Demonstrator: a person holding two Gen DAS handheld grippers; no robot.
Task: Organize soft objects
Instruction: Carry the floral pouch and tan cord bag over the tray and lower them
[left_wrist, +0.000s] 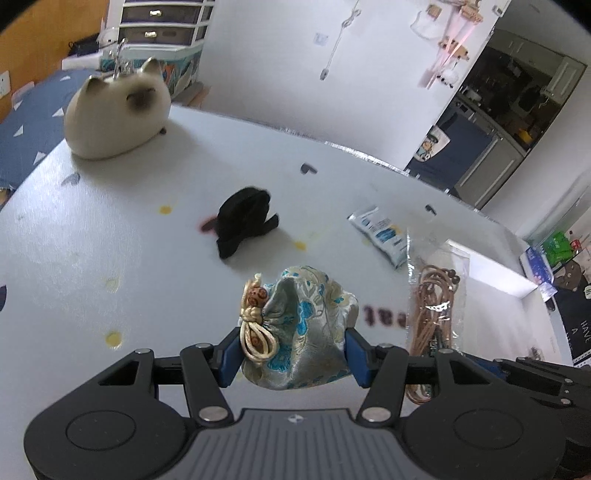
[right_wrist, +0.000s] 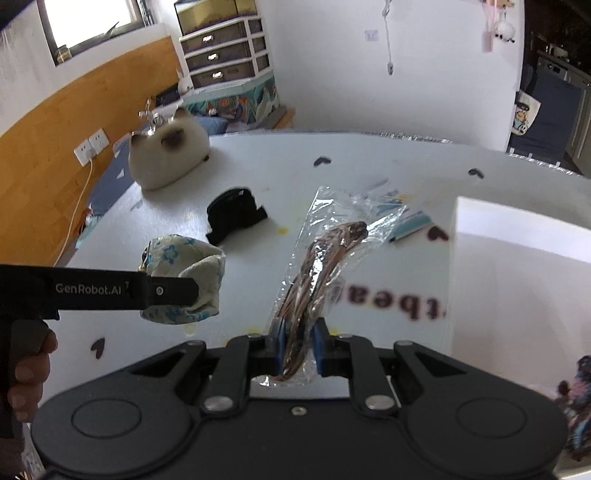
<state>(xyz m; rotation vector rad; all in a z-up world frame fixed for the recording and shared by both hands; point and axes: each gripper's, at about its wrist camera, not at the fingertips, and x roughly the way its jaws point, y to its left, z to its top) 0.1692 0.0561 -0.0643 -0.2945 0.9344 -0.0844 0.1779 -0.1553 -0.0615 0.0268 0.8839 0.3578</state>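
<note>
Holding both loads clear of the white table (left_wrist: 110, 258): left gripper (left_wrist: 291, 354) clamped on brocade pouch (left_wrist: 306, 325), left of the white box (right_wrist: 517, 288); right gripper (right_wrist: 297, 349) pinched on the bagged cords (right_wrist: 325, 258), just beside the box. Risk: slick film may slide from the pads; the pouch's knotted drawstring (left_wrist: 255, 325) could snag the left finger on release.

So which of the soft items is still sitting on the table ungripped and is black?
The black pouch mid-table; the cat plush behind it is cream.
</note>
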